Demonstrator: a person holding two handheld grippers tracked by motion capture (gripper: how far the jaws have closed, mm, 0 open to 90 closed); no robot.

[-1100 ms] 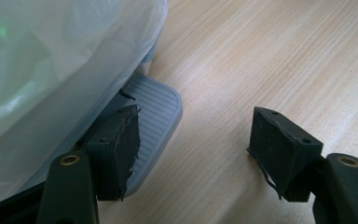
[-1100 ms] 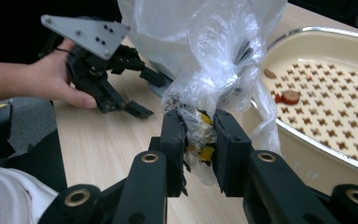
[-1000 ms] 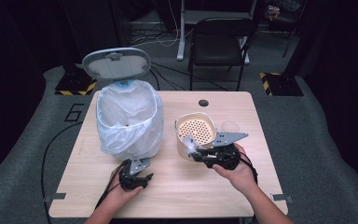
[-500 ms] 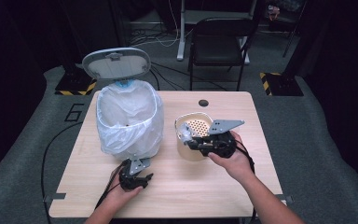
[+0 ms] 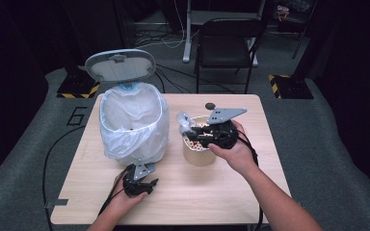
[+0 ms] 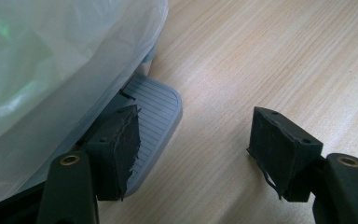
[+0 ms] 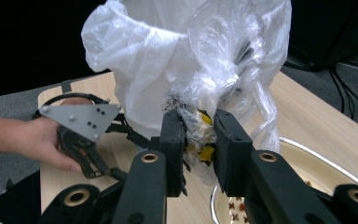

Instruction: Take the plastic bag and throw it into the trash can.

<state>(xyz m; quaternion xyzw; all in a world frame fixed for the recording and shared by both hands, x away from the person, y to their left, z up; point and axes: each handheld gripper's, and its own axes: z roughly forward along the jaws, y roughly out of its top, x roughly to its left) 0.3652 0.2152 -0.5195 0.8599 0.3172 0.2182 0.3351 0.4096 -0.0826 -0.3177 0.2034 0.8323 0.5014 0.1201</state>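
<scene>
Clear plastic wrapper (image 7: 200, 135): pinched in right gripper (image 7: 199, 140) over bowl (image 5: 200, 153). Left gripper (image 6: 196, 144): jaws spread, on pedal (image 6: 151, 116) of bag-lined bin (image 5: 132, 122).

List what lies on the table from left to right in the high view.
Lined bin with its lid up → left gripper at the bin's pedal → crumpled plastic wrapper pinched in the right gripper → beige bowl beneath it.

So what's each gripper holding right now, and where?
Right gripper pinches the crumpled clear wrapper at its lower end; left gripper is open, holding nothing.
</scene>
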